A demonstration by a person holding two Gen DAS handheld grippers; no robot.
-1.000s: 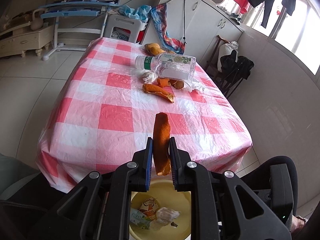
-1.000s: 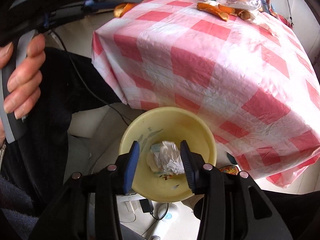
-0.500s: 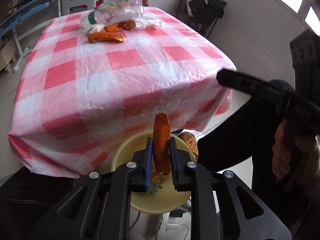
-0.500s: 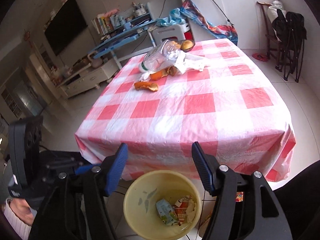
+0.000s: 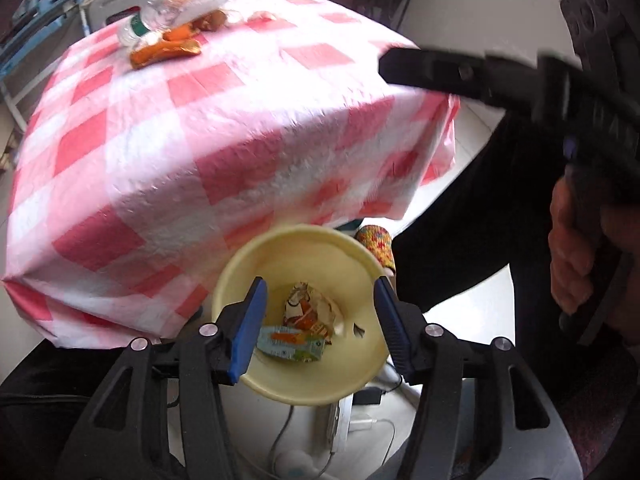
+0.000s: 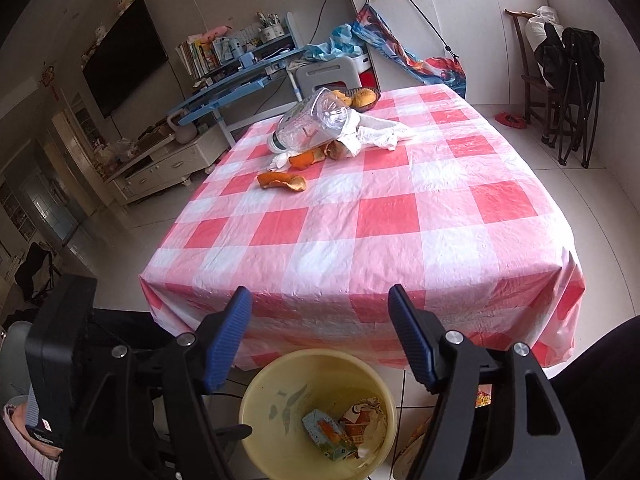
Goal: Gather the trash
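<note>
Gone from the opening, empty left gripper (image 5: 318, 322), the peel leaves only the yellow bin (image 5: 244, 264) below its jaws.

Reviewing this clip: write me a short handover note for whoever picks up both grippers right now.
Left gripper: jaws opening over the yellow bin, nothing between them.
Right gripper: jaws opening, empty, facing the table.
In the bin: a small carton and crumpled wrappers.
Left on the table: a loose orange peel, more peel pieces, a tipped plastic bottle and white tissue.
Next, probably: the loose peel, the nearest piece.
</note>
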